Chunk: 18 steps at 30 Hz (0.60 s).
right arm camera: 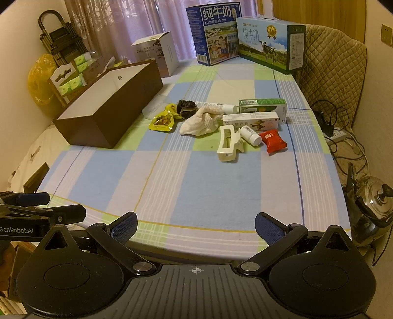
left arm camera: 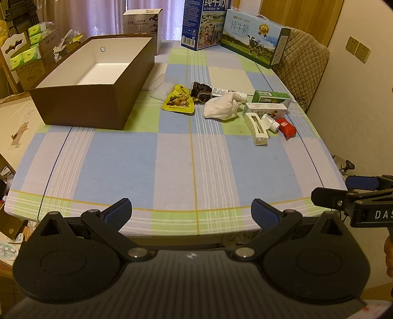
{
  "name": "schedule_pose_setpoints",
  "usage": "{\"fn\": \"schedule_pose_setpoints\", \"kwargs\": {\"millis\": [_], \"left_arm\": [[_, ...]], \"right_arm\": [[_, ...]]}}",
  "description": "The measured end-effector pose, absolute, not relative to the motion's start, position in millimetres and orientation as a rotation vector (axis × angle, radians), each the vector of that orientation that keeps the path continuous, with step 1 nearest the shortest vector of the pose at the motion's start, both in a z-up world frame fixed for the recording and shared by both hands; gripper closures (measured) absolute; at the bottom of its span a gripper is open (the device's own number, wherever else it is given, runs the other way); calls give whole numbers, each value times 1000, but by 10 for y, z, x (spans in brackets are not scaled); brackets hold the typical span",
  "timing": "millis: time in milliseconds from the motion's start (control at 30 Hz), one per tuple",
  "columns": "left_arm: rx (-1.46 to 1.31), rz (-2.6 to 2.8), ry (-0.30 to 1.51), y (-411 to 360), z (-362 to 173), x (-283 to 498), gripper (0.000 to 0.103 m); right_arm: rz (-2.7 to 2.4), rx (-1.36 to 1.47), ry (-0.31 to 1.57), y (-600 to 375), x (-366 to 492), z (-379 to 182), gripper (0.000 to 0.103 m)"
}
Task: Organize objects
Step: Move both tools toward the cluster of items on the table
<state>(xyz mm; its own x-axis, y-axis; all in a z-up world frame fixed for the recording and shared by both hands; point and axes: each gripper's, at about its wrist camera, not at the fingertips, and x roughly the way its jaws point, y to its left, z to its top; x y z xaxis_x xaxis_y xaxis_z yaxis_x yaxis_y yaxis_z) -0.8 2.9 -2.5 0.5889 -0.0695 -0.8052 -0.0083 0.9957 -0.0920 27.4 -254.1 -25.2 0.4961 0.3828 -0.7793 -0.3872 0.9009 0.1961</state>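
Observation:
An open brown box [left arm camera: 81,103] [right arm camera: 98,122] with a white inside stands on the left of the checked tablecloth [left arm camera: 191,159] [right arm camera: 196,176]. To its right lies a cluster: a yellow snack pouch [left arm camera: 178,99] [right arm camera: 163,120], a dark scrunchie [left arm camera: 201,92] [right arm camera: 186,108], a white cloth [left arm camera: 221,106] [right arm camera: 200,121], a green carton [left arm camera: 271,97] [right arm camera: 262,105], a white carton [left arm camera: 266,109] [right arm camera: 250,121], a white hair claw [left arm camera: 255,128] [right arm camera: 228,143], a small white bottle [right arm camera: 250,135] and a red packet [left arm camera: 286,127] [right arm camera: 272,141]. My left gripper [left arm camera: 192,214] and right gripper [right arm camera: 196,227] hover open over the near table edge, both empty.
Two milk cartons [left arm camera: 253,39] [right arm camera: 270,44] and a white humidifier box [left arm camera: 142,22] [right arm camera: 158,54] stand at the far edge. A clear plastic tray [left arm camera: 161,87] lies beside the brown box. A padded chair [right arm camera: 331,73], cables and a kettle [right arm camera: 373,203] are at the right.

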Motion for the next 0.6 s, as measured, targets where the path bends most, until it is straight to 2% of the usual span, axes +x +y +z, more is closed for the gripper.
{"fn": "schedule_pose_setpoints", "kwargs": {"millis": [600], "left_arm": [[-89,-36,941,30,-19,1,1]], "right_arm": [[469,-5,939,-2563,269,-226,3]]}}
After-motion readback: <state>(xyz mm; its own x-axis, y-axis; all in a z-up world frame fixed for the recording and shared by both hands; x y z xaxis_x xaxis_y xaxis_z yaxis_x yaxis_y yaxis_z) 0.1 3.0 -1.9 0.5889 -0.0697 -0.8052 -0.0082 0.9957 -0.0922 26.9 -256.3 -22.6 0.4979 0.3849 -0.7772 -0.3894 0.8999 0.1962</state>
